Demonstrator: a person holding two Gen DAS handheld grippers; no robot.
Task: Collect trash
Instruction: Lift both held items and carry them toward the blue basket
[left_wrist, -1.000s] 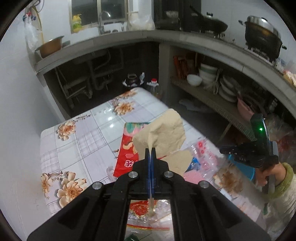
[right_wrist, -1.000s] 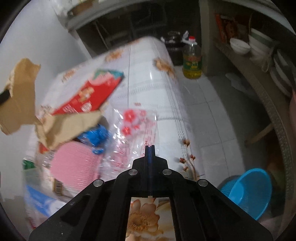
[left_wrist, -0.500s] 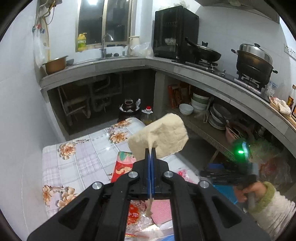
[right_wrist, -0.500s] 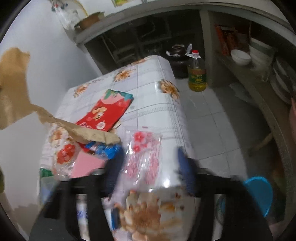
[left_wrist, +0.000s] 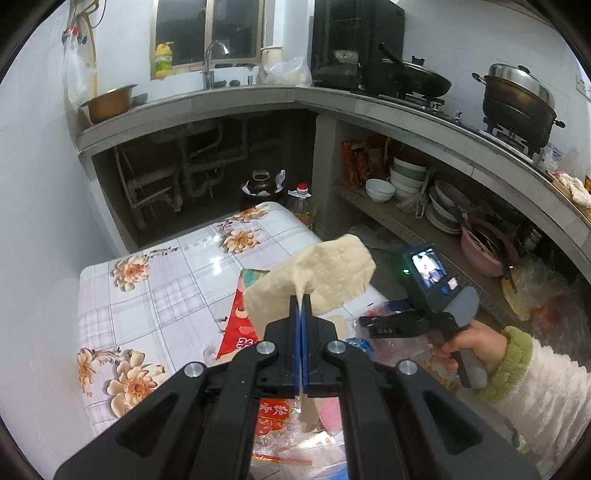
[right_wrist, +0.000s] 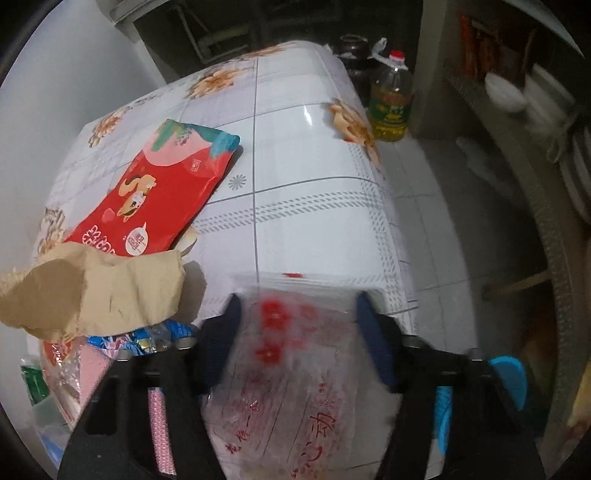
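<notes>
Left gripper (left_wrist: 301, 306): fingers pressed together, pinching a tan paper scrap (left_wrist: 314, 277) raised above the surface (left_wrist: 147, 295). Right gripper (right_wrist: 299, 321): fingers spread, straddling a clear red-printed plastic wrapper (right_wrist: 291, 354) on the surface edge.

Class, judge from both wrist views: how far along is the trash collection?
Done: nothing visibly binned. In hand: the left gripper is shut on brown paper; the right gripper is open around a clear wrapper. Left: red packet, another brown paper piece, blue wrapper.
</notes>
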